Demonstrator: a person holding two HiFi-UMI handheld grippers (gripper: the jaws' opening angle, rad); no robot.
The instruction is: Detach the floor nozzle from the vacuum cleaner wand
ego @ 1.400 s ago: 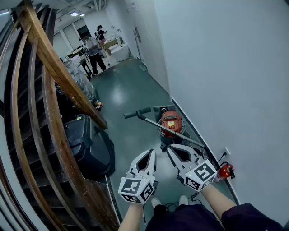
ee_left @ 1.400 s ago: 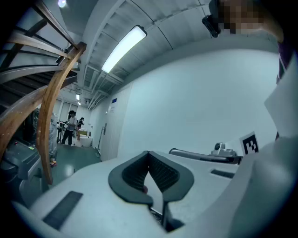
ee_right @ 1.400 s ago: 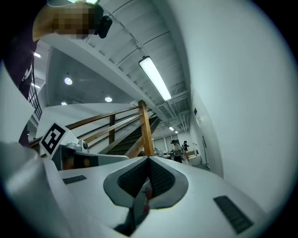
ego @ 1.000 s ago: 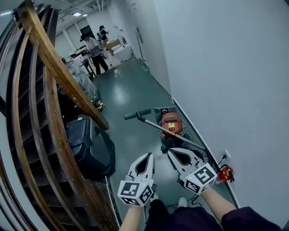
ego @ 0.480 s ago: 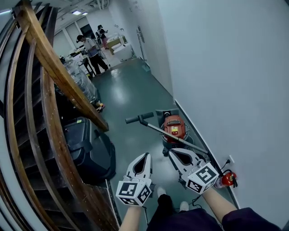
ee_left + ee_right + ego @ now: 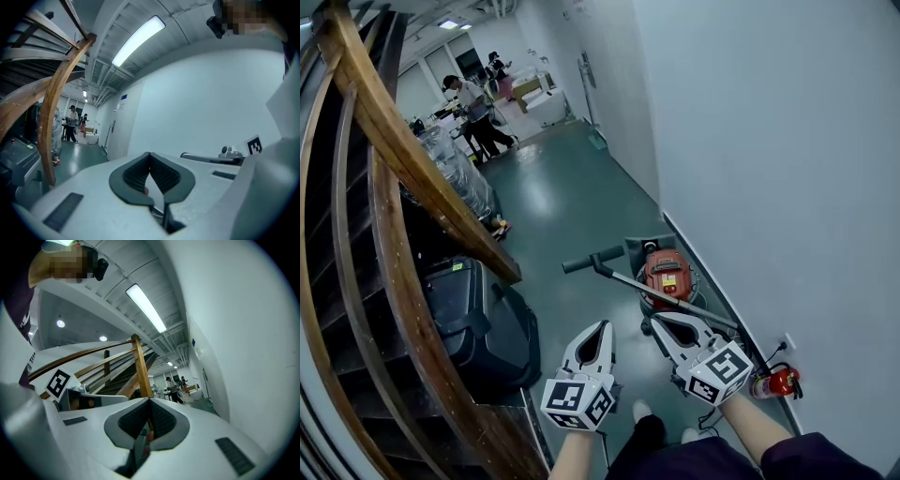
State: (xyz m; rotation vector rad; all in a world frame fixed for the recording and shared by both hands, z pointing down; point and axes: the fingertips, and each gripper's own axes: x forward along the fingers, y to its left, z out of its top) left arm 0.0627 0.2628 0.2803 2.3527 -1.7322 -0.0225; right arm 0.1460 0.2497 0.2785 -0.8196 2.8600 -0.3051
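Left gripper (image 6: 603, 325) and right gripper (image 6: 657, 322), both clenched and empty, hover near the red vacuum cleaner (image 6: 667, 273), apparently ready to grasp its wand (image 6: 677, 301).

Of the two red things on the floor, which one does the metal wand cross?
The red vacuum canister, under the wand; the small red extinguisher stands apart by the wall.

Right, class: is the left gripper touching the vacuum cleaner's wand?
Apart. The head view shows bare green floor between the left gripper and the wand. The left gripper view shows its jaws shut on nothing.
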